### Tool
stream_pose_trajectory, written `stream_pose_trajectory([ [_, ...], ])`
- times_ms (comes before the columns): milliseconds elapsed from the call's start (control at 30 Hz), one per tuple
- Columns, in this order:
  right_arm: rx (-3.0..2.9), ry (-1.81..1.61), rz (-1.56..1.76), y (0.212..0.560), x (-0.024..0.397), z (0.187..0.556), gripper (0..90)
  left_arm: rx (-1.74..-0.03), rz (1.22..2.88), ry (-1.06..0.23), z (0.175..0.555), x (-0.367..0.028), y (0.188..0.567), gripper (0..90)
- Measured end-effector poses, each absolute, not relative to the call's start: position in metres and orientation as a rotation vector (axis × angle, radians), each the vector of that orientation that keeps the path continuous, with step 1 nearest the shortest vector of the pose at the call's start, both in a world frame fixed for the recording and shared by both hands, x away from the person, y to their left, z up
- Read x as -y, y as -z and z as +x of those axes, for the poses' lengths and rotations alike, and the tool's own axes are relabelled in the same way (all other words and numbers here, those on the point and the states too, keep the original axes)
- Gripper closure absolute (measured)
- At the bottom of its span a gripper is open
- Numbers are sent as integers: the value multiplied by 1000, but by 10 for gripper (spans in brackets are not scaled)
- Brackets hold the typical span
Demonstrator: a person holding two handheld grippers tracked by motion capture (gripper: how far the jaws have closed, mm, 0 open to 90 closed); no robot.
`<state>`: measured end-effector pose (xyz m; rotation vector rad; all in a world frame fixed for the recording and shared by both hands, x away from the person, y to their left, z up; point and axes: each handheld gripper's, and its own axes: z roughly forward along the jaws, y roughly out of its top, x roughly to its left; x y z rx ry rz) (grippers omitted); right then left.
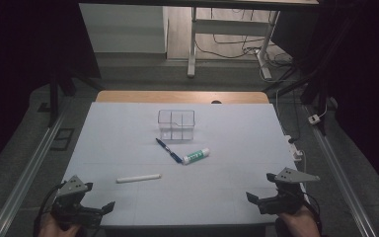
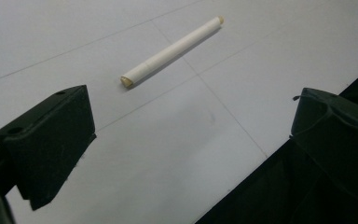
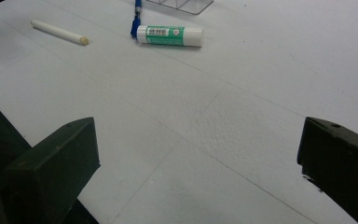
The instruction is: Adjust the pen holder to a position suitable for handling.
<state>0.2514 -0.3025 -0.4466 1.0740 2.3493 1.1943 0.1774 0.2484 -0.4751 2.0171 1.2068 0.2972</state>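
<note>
I hold my left gripper (image 1: 91,210) at the near left corner of the white table (image 1: 227,192), its two black jaws spread wide apart with nothing between them. In the left gripper view the jaws frame bare table surface and the table's near edge, which cuts across under the right jaw. Just beyond the gap lies the white cylindrical paper-wrapped stick (image 2: 172,50), flat on the table and untouched, angled away from me; in the high view the same stick (image 1: 138,178) sits in the near left part of the table, the closest object to my left gripper.

My right gripper (image 1: 269,197) hovers at the near right corner, jaws likewise wide apart and holding nothing. Its own view looks across a stretch of open white surface marked by faint crease lines.

Farther out, near the table's middle, lies the white glue stick with a green label (image 3: 169,36), on its side. The tip of the blue pen (image 3: 135,18) touches or nearly touches one end of it; in the high view the pen (image 1: 168,149) runs diagonally back from the glue stick (image 1: 196,156) toward the clear plastic compartmented organiser box (image 1: 176,124), which stands upright just behind both. I cannot tell whether the pen's far end touches the box
</note>
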Motion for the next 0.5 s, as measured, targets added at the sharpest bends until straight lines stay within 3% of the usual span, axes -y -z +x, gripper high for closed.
stream_pose_trajectory([
  [500, -2378, -1229, 1003, 446, 288, 254, 0, -1143, 2005, -306, 184, -244, 472, 0],
])
